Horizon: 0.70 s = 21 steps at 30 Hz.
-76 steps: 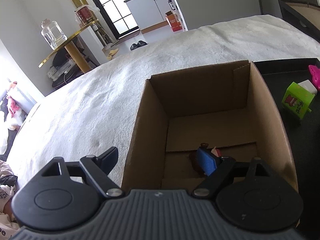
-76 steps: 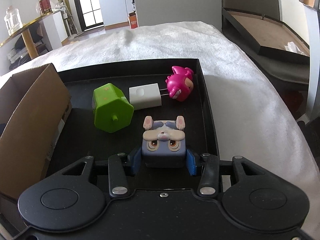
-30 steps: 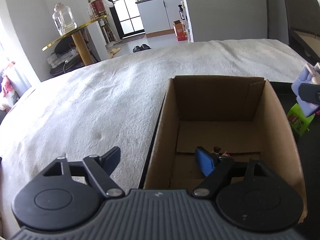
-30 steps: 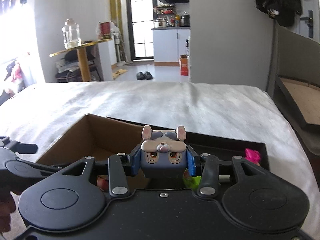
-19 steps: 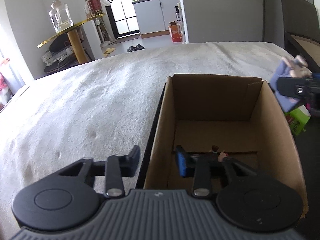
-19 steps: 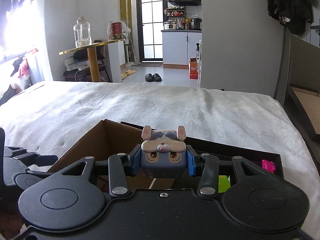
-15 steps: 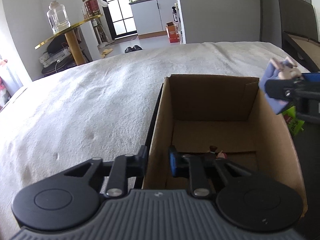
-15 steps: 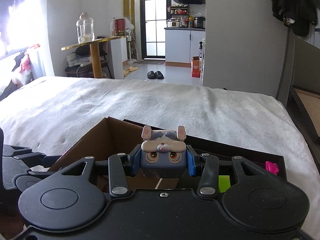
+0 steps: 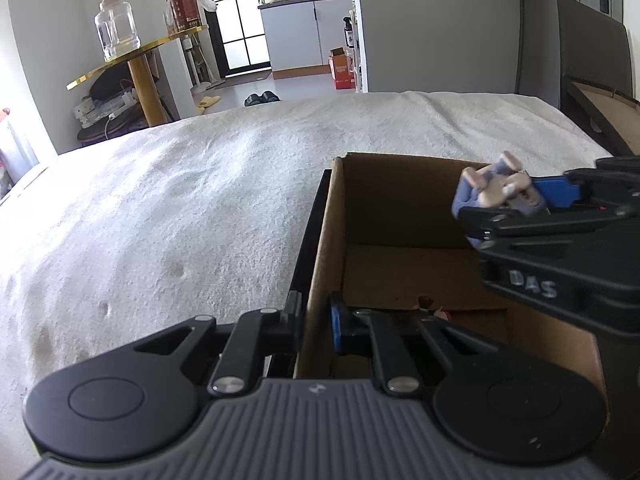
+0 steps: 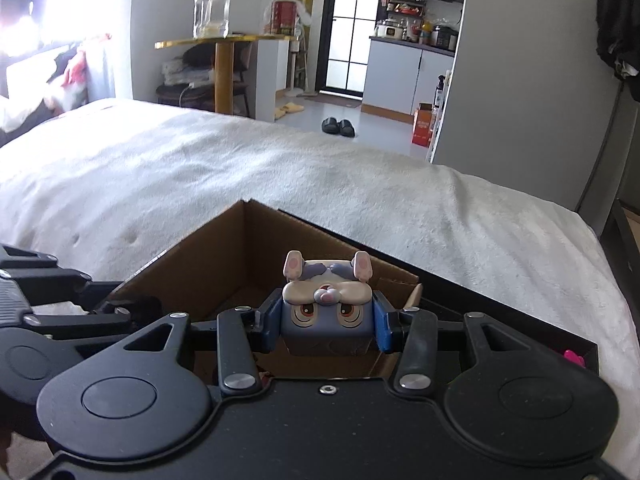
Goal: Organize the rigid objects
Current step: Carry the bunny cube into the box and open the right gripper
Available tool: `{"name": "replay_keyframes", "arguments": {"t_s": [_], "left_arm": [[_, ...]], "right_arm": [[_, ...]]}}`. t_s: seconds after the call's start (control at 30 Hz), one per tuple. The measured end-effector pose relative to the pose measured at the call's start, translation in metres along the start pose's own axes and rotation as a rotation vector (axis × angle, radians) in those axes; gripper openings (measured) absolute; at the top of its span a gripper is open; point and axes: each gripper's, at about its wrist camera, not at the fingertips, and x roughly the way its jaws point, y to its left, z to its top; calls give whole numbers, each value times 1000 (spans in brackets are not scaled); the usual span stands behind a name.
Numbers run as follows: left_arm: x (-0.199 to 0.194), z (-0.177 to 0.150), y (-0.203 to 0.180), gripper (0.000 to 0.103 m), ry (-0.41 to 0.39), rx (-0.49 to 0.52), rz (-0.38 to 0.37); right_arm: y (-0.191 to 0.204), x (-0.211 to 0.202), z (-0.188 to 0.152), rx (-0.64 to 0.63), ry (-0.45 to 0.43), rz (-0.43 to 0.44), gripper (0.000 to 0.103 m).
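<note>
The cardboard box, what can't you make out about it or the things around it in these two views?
- Cardboard box floor, left wrist view: the near part is hidden by the left hand-held gripper; only a reddish scrap shows, unidentifiable.
- Right wrist view: the rabbit toy and right hand-held gripper cover the box interior.
- Pink object: a sliver past the black tray rim, too small.

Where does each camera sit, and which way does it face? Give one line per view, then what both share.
Left wrist: on the left gripper, facing along its fingers, clamped on the cardboard box wall.
Right wrist: on the right gripper, over the box, holding the rabbit toy.
Shared: box, toy, white bedcover, each other's gripper.
</note>
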Motion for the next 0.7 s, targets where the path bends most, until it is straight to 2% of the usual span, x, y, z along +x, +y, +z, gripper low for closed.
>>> {"name": "replay_keyframes", "arguments": {"t_s": [0.27, 0.7], "left_arm": [[0, 1, 2, 12, 8, -3, -13], [-1, 9, 0, 12, 36, 12, -4]], "right_arm": [[8, 0, 5, -54, -5, -26, 45], [-23, -31, -8, 81, 14, -52, 47]]}}
